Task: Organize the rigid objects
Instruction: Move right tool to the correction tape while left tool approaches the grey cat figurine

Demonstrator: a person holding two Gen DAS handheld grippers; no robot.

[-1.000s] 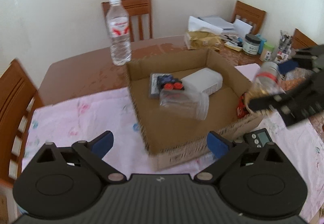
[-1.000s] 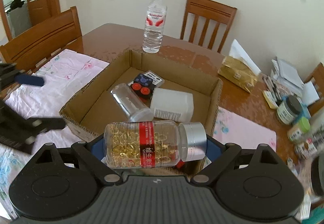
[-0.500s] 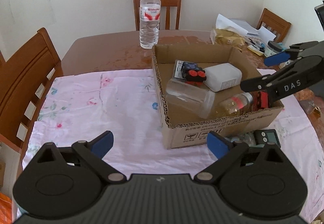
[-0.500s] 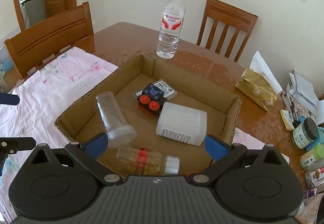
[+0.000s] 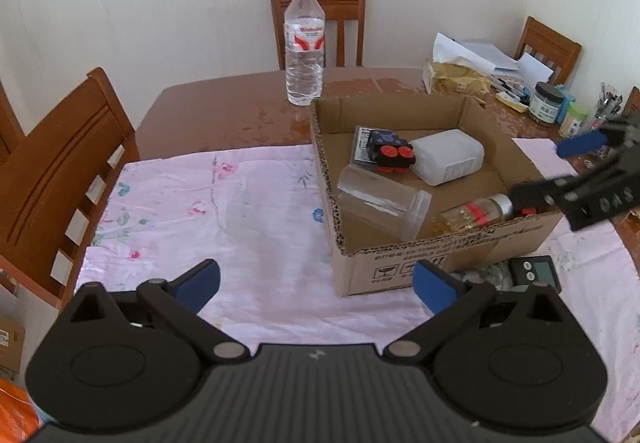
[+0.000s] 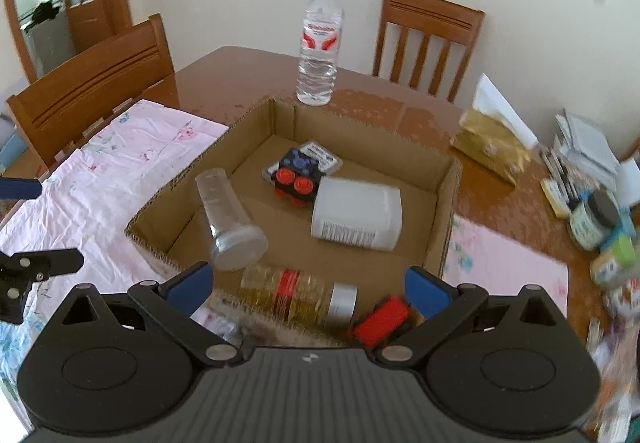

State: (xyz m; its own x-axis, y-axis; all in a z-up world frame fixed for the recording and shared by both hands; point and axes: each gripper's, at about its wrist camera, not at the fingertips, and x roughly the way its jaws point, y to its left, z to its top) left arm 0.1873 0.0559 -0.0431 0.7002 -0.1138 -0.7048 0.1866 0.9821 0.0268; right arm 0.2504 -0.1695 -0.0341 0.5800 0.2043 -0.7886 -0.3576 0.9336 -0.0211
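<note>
Capsule bottle (image 6: 298, 293) now lies in the near end of the cardboard box (image 6: 446, 227), released; right gripper (image 6: 306, 289) gapes empty, one item stowed.

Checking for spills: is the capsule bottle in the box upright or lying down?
Lying down. The capsule bottle rests on its side along the cardboard box's near wall, silver cap on, beside the tipped clear jar.
</note>
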